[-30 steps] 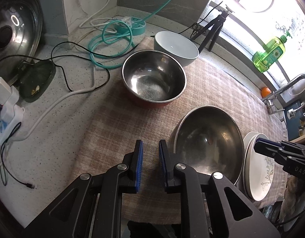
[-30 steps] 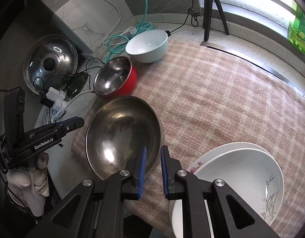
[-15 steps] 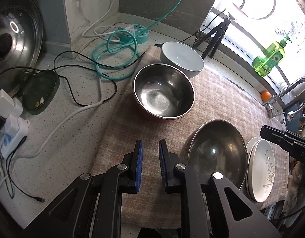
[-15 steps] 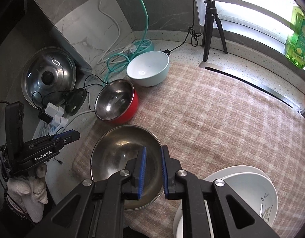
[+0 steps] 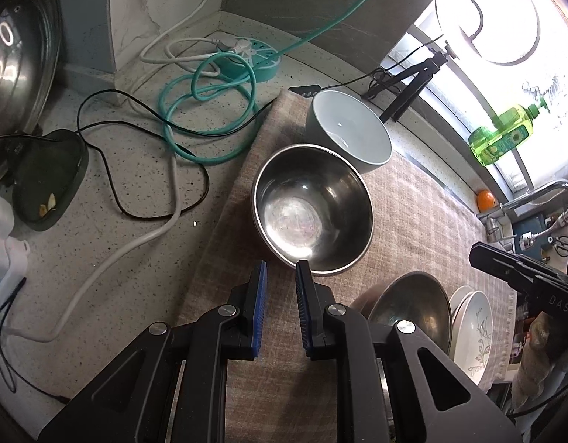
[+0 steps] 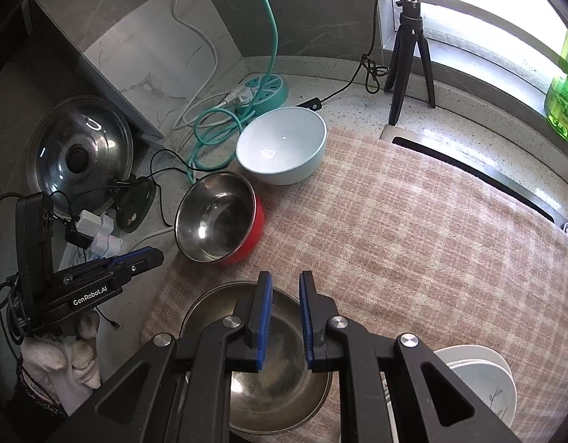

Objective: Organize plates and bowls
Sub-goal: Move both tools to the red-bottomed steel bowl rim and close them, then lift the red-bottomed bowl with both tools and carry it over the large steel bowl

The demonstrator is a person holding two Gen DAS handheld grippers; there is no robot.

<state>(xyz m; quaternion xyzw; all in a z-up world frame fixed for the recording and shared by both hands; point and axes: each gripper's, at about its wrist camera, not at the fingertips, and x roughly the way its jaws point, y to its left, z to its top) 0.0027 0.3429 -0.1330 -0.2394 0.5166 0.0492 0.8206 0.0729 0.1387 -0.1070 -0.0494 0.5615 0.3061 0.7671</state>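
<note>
1. The left gripper [image 5: 280, 277] hangs over the near-left edge of the checked cloth [image 6: 413, 229]. Its blue pads stand narrowly apart with nothing between them.
2. The right gripper [image 6: 285, 291] hangs over the big steel bowl [image 6: 276, 365], also with jaws nearly closed and empty.
3. In the left wrist view, the red bowl [image 5: 313, 210], steel inside, sits on the cloth just beyond the fingertips at 12 to 1 o'clock.
4. The white bowl [image 5: 348, 131] stands right behind the red bowl at 1 o'clock. The two look to be touching or almost so; I cannot tell which.
5. The big steel bowl lies at 4 o'clock from the left fingertips, near the cloth's front edge.
6. The stacked white plates [image 5: 472, 328] with a leaf pattern lie just right of that bowl, at its 3 o'clock.
7. Off the cloth at 10 o'clock, teal and white cables [image 5: 210, 88] coil on the speckled counter [image 5: 110, 240]. A glass lid [image 6: 79, 151] leans at the far left.
8. A green soap bottle [image 5: 501, 136] stands on the sill at 2 o'clock.
</note>
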